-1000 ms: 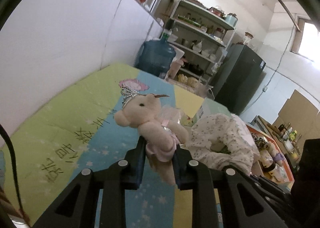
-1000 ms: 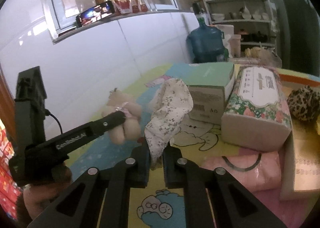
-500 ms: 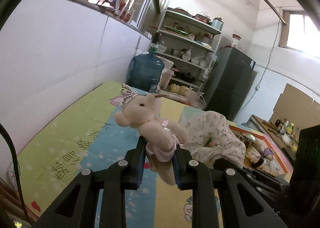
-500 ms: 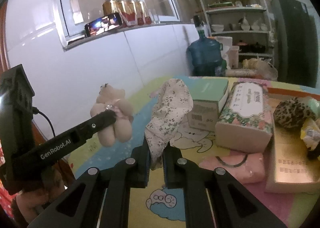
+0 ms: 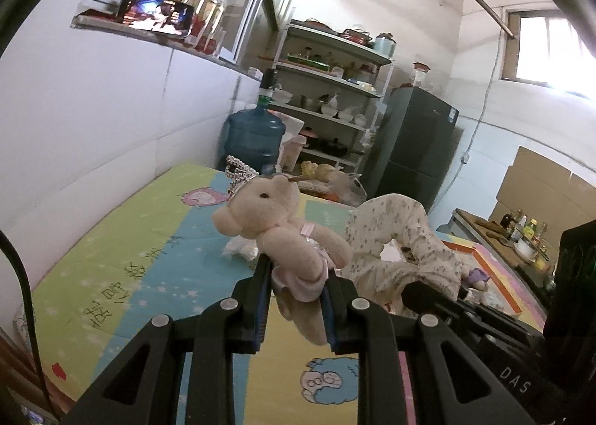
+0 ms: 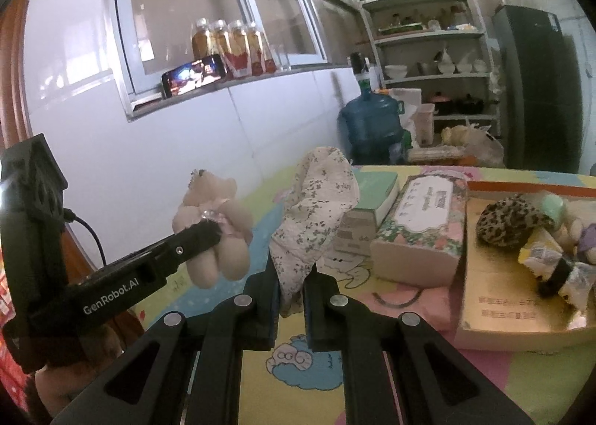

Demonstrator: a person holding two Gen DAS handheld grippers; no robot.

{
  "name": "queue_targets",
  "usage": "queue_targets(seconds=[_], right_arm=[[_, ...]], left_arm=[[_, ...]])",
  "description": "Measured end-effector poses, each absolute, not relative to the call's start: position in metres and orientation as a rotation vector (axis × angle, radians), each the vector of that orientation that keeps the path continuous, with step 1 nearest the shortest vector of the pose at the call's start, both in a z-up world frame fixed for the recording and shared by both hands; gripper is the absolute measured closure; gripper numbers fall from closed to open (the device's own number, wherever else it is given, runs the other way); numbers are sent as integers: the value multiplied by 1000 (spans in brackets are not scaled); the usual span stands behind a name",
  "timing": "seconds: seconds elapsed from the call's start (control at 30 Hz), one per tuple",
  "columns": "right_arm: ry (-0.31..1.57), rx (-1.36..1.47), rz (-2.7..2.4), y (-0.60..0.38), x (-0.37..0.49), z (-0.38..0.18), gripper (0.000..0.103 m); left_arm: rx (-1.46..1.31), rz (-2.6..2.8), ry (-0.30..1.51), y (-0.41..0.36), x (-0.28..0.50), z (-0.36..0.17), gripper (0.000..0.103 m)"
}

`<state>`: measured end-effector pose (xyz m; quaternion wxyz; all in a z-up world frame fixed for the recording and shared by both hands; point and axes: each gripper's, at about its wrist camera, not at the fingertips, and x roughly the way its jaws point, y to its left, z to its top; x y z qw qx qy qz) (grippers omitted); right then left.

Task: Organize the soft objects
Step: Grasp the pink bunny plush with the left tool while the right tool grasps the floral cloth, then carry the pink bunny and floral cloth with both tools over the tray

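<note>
Now higher: plush bear (image 5: 275, 223), floral cloth (image 6: 316, 216).

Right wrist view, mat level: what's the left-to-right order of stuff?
Left tool holding the plush bear → floral cloth in the right tool → green-topped box → floral tissue pack → leopard-print item.

Daylight glares, overexposed, through the high window (image 5: 551, 48) at right; walls stay softly lit, fisheye bending darkens the corners, and slight motion blur smears the edges
</note>
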<state>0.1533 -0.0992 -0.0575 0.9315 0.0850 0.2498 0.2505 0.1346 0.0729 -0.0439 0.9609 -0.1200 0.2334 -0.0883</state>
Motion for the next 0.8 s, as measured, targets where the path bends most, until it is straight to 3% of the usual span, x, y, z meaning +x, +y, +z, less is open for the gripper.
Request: queue_targets(seconds=[0.8], right_arm=[[402, 240, 255, -225, 116, -31, 93]], left_arm=[[-177, -454, 494, -35, 150, -22, 78]])
